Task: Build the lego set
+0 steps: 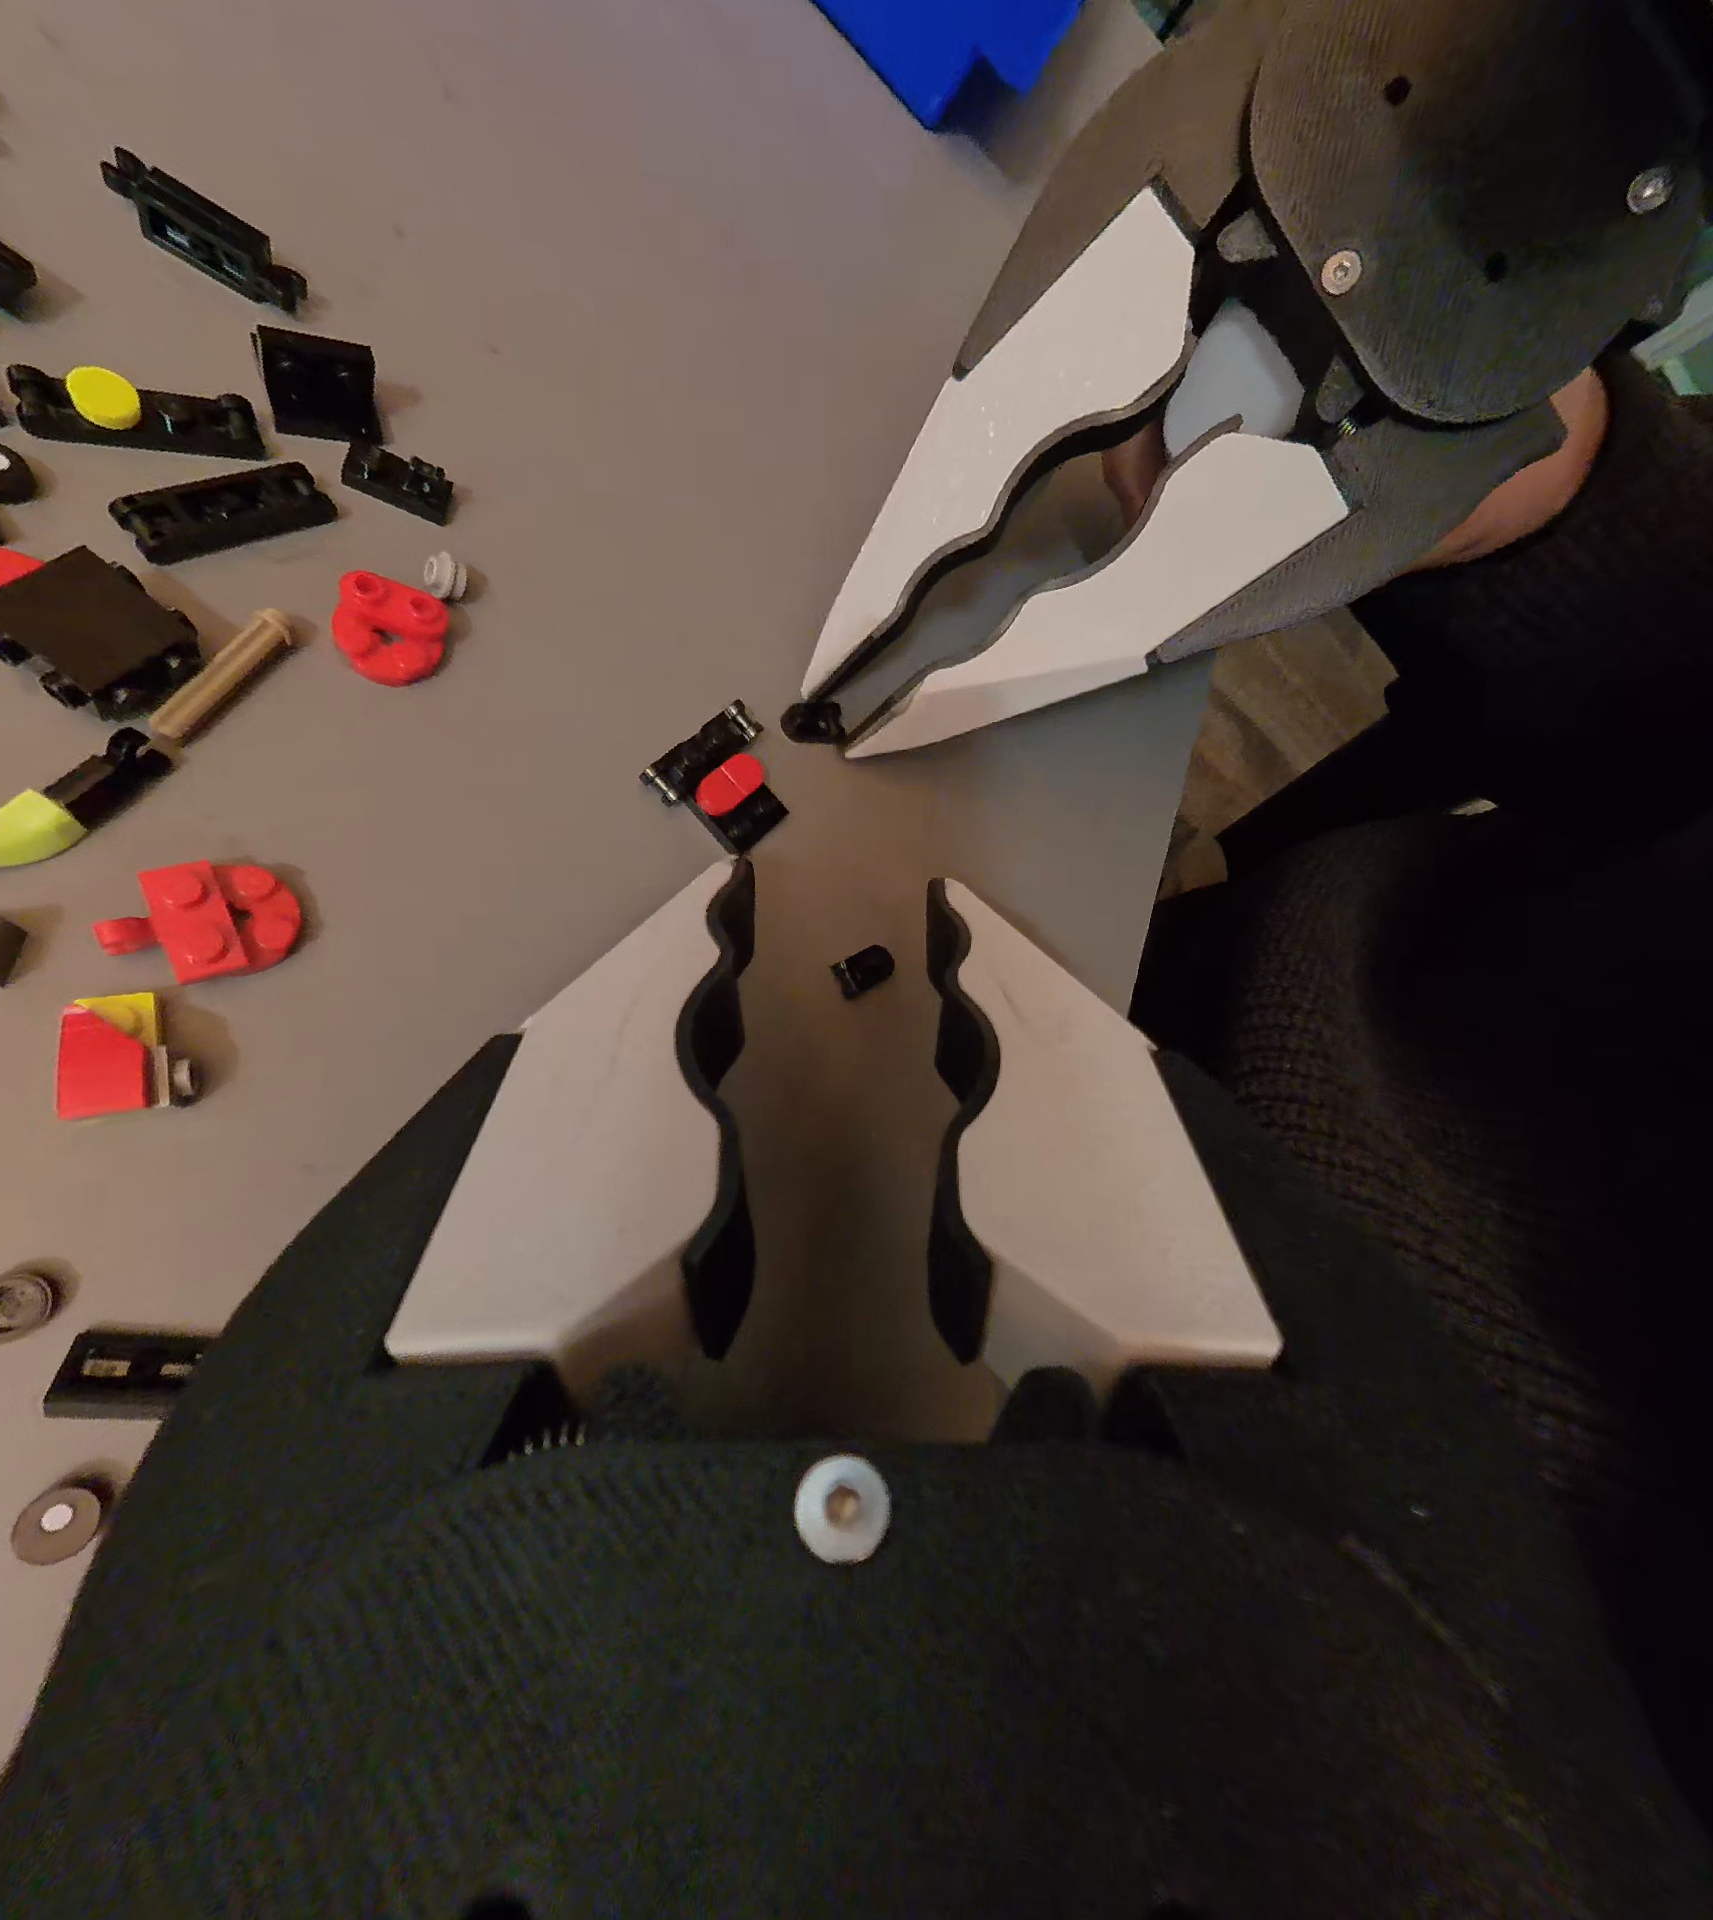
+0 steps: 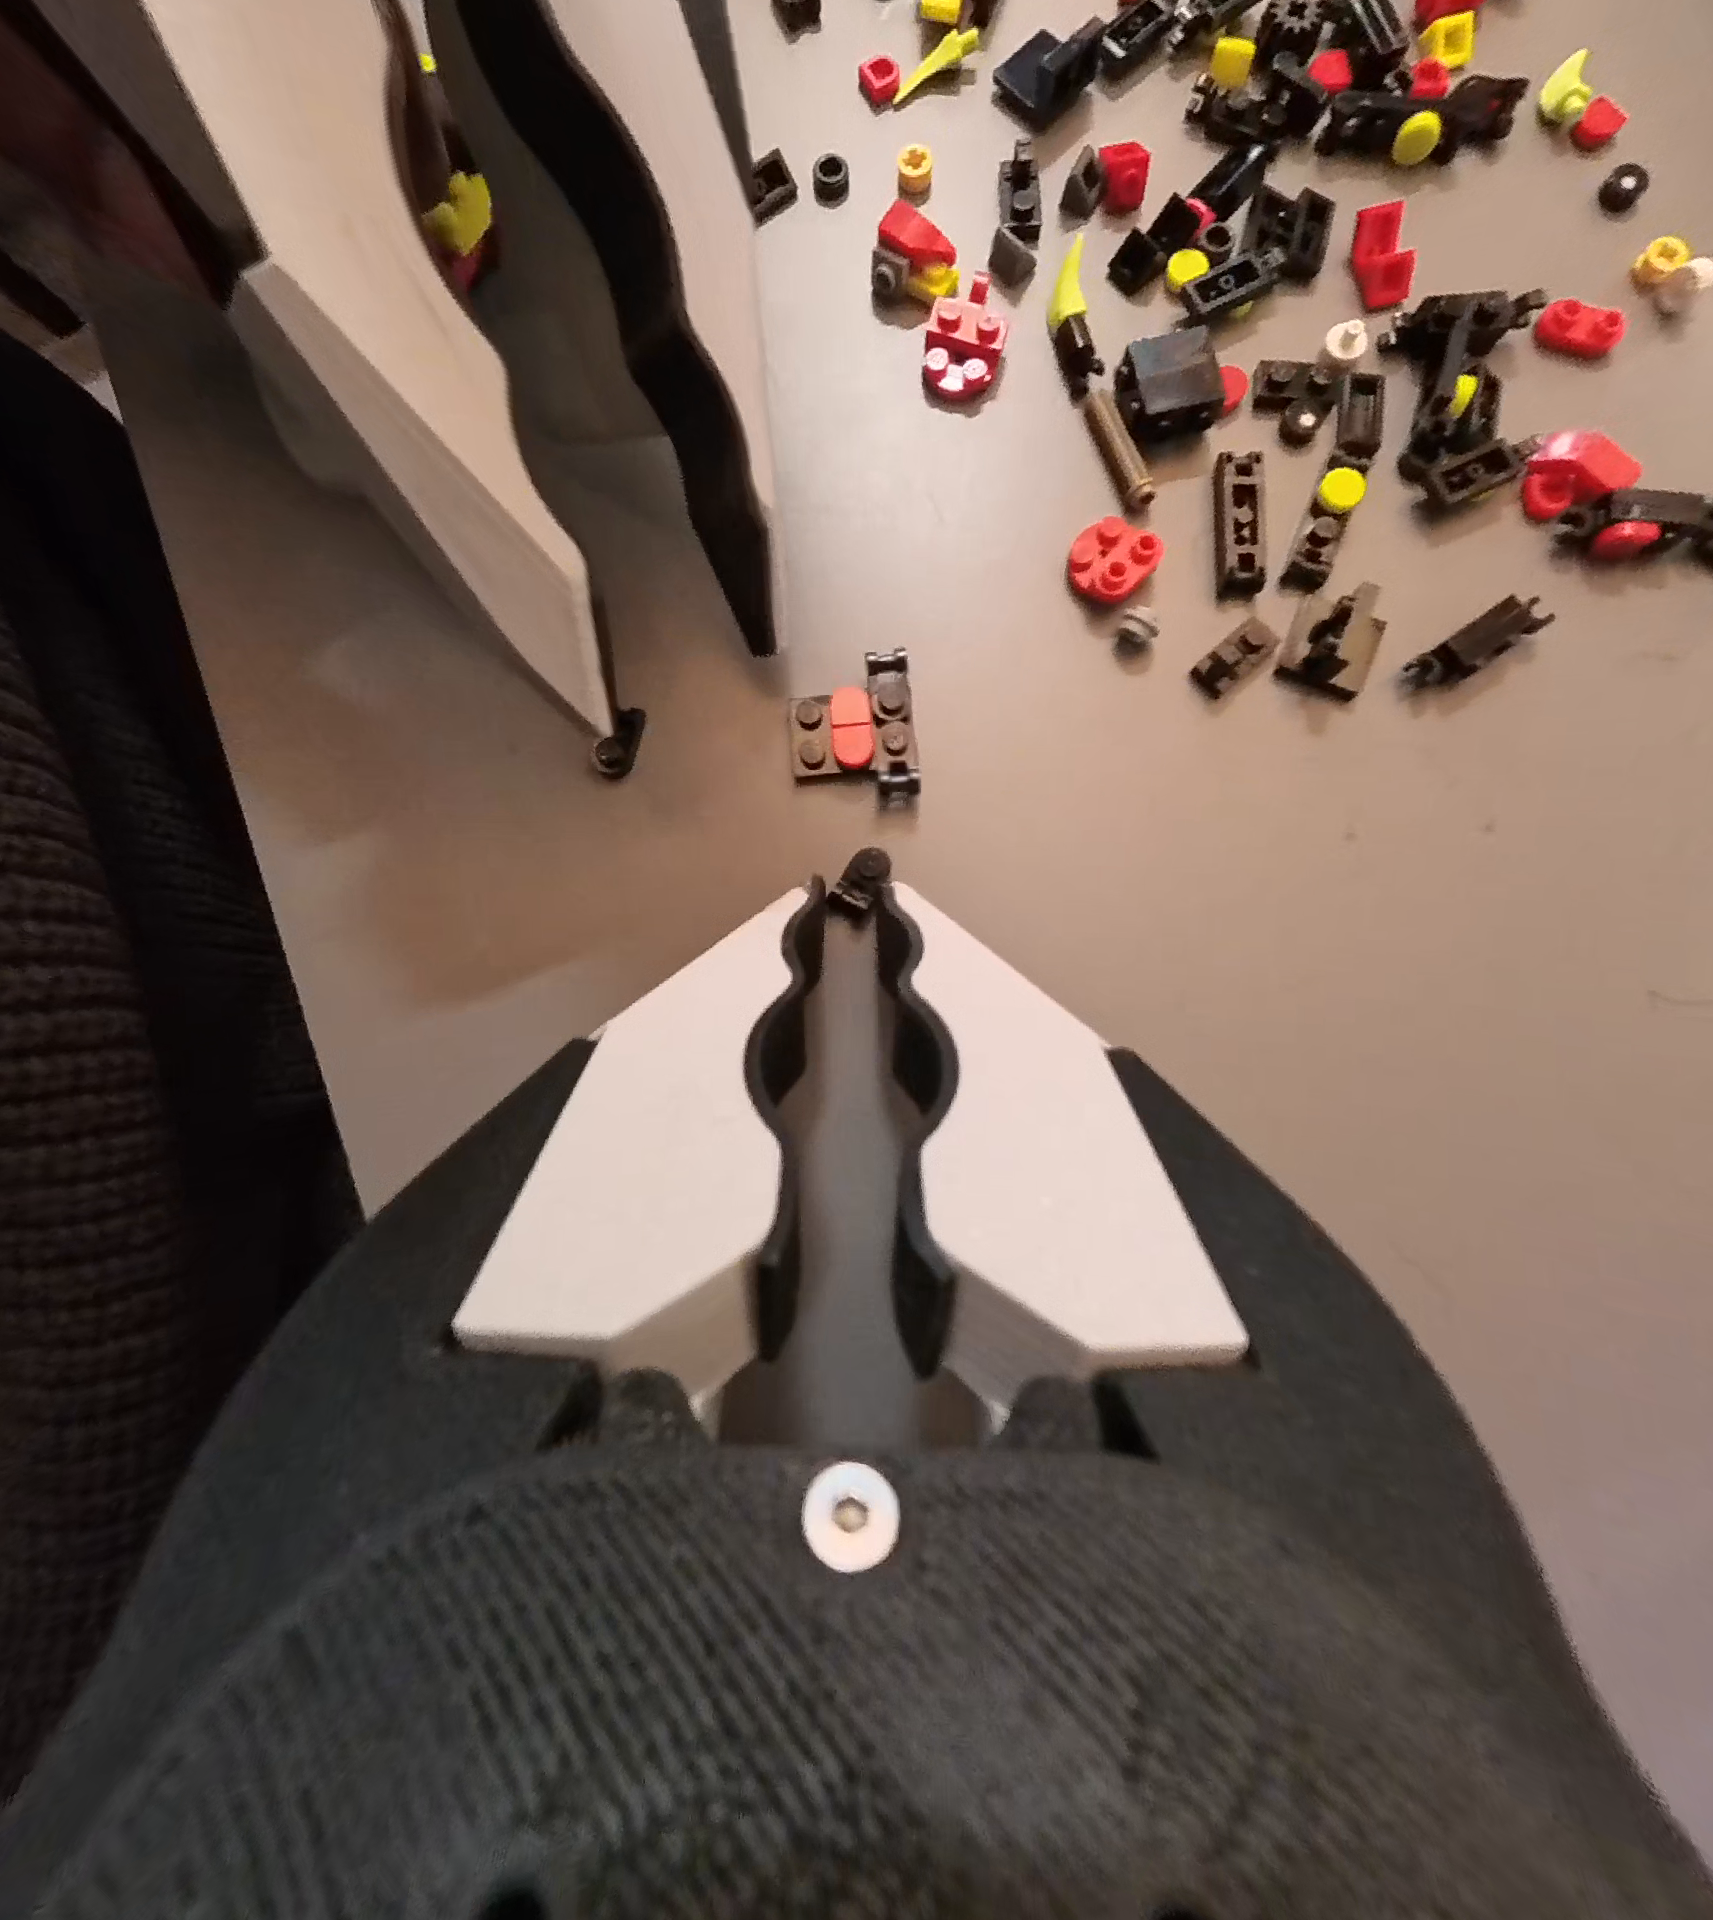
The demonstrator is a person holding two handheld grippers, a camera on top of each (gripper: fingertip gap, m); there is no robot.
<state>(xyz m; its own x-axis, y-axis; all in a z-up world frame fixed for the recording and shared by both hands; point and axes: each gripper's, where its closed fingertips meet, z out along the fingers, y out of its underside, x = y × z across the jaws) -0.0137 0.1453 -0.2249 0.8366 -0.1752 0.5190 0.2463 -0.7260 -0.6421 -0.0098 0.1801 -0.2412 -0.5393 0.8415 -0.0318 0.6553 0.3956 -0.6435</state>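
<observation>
Small black clip piece (image 2: pixel 857 881) pinched at right tongs (image 2: pixel 852 899) tips; second black clip piece (image 1: pixel 862 971) lies on table (image 1: pixel 571 260).

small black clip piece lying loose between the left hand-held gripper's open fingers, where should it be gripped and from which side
Probably grip the small black plastic clip piece across its two longer flanks, coming straight down. It lies flat and alone on the grey table, touching neither pad of the open left hand-held gripper, and sits closer to the right finger, so centre over it first.
</observation>
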